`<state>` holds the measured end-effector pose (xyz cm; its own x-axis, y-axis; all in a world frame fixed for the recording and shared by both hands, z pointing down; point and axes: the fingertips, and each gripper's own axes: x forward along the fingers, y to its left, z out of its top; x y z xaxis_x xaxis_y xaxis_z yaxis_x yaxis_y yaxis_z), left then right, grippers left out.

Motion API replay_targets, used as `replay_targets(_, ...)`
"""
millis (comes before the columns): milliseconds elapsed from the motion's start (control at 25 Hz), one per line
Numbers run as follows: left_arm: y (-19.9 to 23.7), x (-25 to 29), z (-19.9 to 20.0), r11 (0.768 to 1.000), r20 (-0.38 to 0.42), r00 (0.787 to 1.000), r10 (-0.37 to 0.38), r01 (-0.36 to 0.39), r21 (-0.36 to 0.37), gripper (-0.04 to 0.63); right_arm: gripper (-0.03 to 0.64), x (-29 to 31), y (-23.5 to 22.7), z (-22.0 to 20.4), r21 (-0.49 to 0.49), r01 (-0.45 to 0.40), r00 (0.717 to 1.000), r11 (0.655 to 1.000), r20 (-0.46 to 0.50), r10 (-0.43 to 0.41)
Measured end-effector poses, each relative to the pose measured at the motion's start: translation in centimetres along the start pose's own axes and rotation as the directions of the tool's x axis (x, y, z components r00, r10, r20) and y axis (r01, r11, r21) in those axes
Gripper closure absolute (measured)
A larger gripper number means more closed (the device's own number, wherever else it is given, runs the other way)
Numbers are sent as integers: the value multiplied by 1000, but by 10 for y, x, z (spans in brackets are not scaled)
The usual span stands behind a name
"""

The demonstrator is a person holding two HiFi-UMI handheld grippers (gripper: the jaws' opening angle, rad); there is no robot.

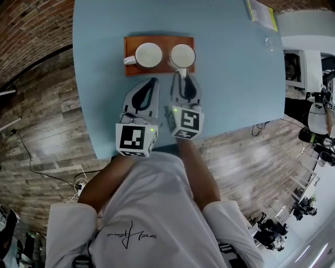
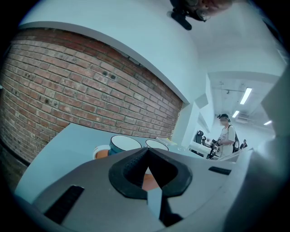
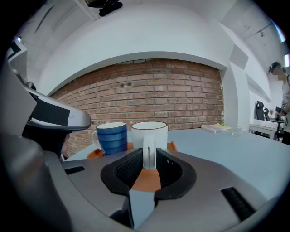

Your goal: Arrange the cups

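An orange tray (image 1: 159, 41) lies on the light blue table and carries two cups. The blue striped cup (image 1: 148, 55) stands at its left with the handle pointing left. At its right stands the white cup (image 1: 182, 55), handle turned toward me. My right gripper (image 1: 182, 75) is shut on that handle (image 3: 149, 152), which stands upright between the pads. The blue cup (image 3: 111, 137) stands just left of the white cup (image 3: 149, 130). My left gripper (image 1: 152, 82) is shut on nothing, its tip just short of the tray's front edge. Over its jaws show the blue cup (image 2: 124, 144) and the white cup (image 2: 156, 145).
The table (image 1: 235, 78) runs on to the right and back. A yellow booklet (image 1: 261, 13) and a small glass (image 1: 269, 42) lie at its far right corner. The table's near edge is under my hands. A brick wall (image 3: 149, 90) stands behind; a person (image 2: 225, 136) stands far off.
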<state>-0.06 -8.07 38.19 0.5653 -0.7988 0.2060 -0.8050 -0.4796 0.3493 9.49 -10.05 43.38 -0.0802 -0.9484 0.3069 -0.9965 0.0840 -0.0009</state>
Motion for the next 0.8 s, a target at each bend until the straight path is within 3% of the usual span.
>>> replay_targets(800,-6,-5,-1,1000,29,1000,-2,2,-20,586,557,-44,-6,17,-20,31,999,999,-11,-32)
